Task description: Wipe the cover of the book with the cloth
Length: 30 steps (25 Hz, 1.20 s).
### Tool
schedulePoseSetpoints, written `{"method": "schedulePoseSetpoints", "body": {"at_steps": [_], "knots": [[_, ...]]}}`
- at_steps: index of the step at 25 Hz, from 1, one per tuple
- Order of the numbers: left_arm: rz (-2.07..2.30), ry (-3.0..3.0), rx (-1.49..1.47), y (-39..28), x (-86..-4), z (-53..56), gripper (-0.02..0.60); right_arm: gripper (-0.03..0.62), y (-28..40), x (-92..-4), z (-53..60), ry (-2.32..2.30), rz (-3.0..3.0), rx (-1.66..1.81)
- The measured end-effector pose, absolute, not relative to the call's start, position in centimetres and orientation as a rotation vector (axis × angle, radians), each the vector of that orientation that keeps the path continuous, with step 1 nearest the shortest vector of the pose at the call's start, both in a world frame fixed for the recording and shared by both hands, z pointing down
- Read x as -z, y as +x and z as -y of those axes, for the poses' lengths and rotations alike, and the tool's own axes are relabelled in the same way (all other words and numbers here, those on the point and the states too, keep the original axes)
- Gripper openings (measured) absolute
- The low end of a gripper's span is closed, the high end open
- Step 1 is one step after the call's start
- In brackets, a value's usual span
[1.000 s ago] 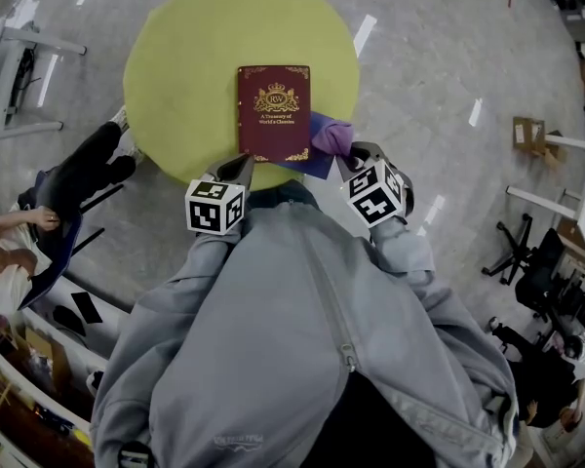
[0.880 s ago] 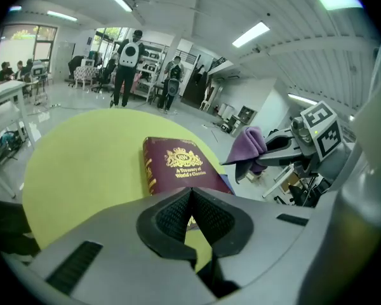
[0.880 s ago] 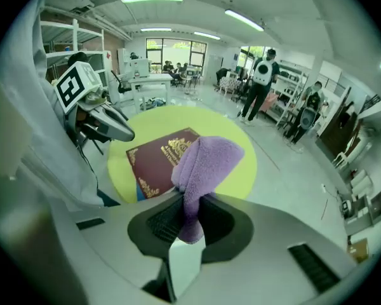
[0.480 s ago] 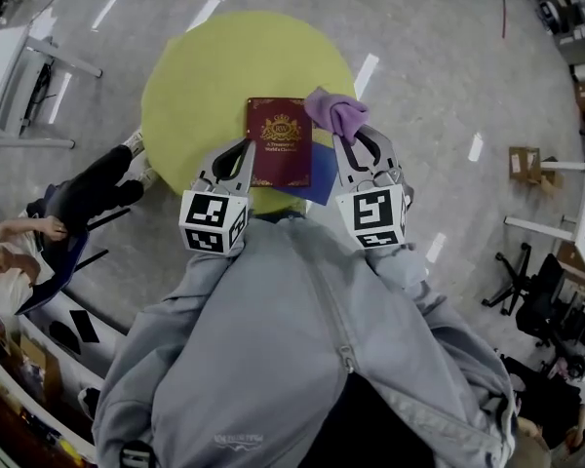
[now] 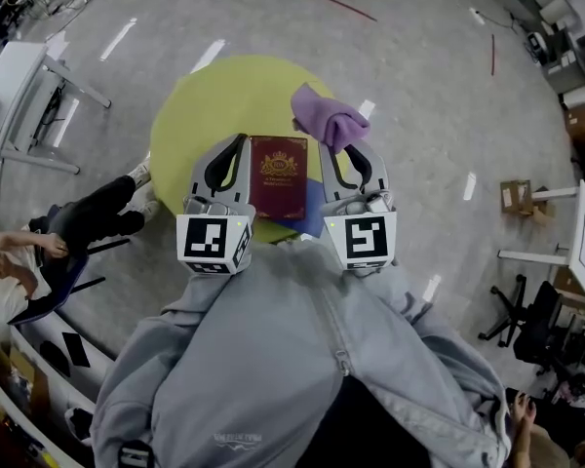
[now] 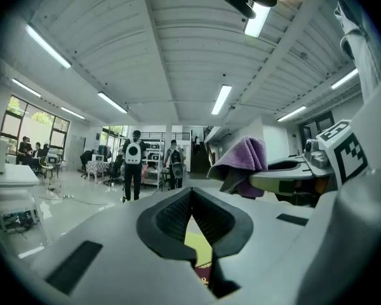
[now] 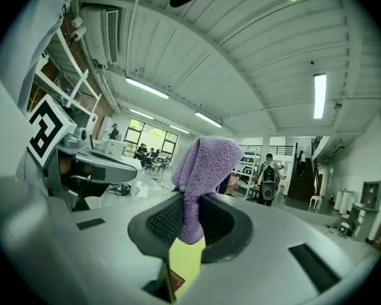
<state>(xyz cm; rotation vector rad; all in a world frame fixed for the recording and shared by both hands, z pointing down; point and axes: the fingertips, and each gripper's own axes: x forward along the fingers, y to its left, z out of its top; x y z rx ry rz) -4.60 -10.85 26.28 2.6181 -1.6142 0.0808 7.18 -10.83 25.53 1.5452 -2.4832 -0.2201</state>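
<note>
A dark red book with gold print lies face up on the round yellow table, near its front edge. My right gripper is shut on a purple cloth, which it holds up in the air, above the table and right of the book. The cloth bunches out from between the jaws, and it shows as well in the left gripper view. My left gripper hovers left of the book, shut, with nothing in it. Both grippers are raised, pointing out over the table.
A blue sheet pokes out from under the book's right side. A seated person and a white desk are left of the table. Office chairs stand at the right. People walk in the far hall.
The right gripper has lifted the purple cloth from beside the book up into the air. Both grippers rose and now point further forward. The book stayed put.
</note>
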Motion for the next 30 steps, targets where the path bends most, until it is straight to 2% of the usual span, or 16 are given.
{"method": "schedulePoseSetpoints", "body": {"at_steps": [6, 12, 30], "knots": [[1.669, 2.637, -0.004, -4.1, -24.1, 10.2, 0.018, 0.071, 6.5, -23.6, 10.2, 1.568, 2.6, 0.205], [1.668, 2.641, 0.003, -3.6, -24.4, 9.7, 0.018, 0.071, 6.7, -24.8, 9.9, 1.567, 2.615, 0.087], [1.599, 2.645, -0.022, -2.7, -25.9, 9.6, 0.018, 0.071, 6.9, -25.4, 10.0, 1.581, 2.636, 0.062]]}}
